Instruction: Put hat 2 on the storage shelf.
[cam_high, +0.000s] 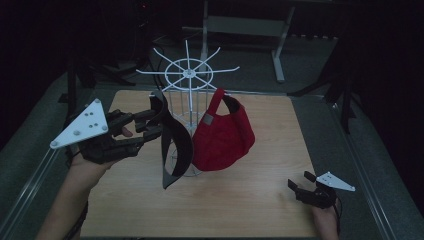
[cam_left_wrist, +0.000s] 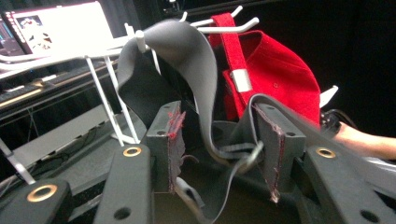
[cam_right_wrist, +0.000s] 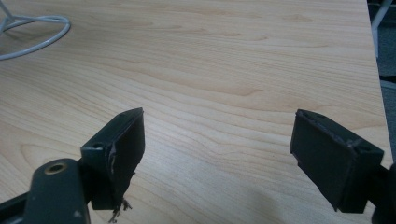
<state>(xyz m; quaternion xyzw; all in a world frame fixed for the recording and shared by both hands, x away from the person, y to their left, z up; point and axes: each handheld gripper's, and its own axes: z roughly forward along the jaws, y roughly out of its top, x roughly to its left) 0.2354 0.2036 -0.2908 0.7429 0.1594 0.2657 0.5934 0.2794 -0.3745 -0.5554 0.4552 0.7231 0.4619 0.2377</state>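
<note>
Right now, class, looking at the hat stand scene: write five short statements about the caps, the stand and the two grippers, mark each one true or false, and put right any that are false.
1. A red cap hangs on the white wire stand. True.
2. The dark grey cap lies flat on the wooden table. False: it hangs at the stand, off the table.
3. The left gripper has the dark grey cap's material between its jaws. True, with the pads apart, not pressing.
4. The right gripper is clamped on the red cap. False: its jaws stand open over bare table.
5. The red cap has a grey label on its strap. True.
</note>
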